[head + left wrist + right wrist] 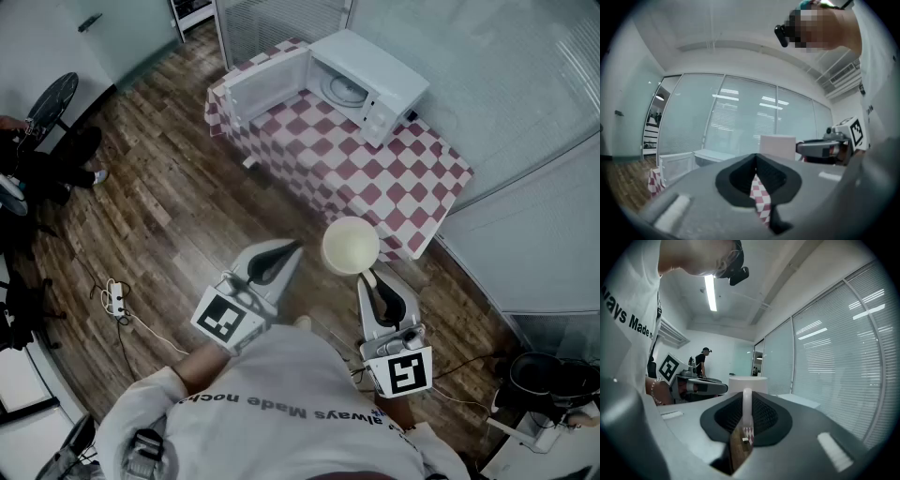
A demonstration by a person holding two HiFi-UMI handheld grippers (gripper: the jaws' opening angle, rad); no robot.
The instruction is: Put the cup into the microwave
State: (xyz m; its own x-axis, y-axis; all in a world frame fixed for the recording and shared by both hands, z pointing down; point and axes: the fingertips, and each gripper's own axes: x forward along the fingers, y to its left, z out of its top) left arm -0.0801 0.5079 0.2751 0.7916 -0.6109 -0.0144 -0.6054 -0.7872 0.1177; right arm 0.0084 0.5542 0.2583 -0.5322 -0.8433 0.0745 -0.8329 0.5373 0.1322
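My right gripper [369,277] fingers pinch the thin handle [746,403] of the round cream cup [351,246], likely light and brittle, short of the open white microwave [370,80]; left gripper [289,252] fingers pressed together.

Red-and-white checked tablecloth [375,178] on a table, wood-plank floor [159,206], white power strip [116,300] with trailing cable, black fan [52,98] at left, frosted glass wall [506,84], ceiling strip light [711,292], distant standing person [700,364]

Shirt [291,375] print: "always Made" + a word I can't read (right gripper view gets just "ays Made"). Sq. black-white codes, no letters, on the cubes [223,319] of left gripper [284,251] & right gripper [368,277].
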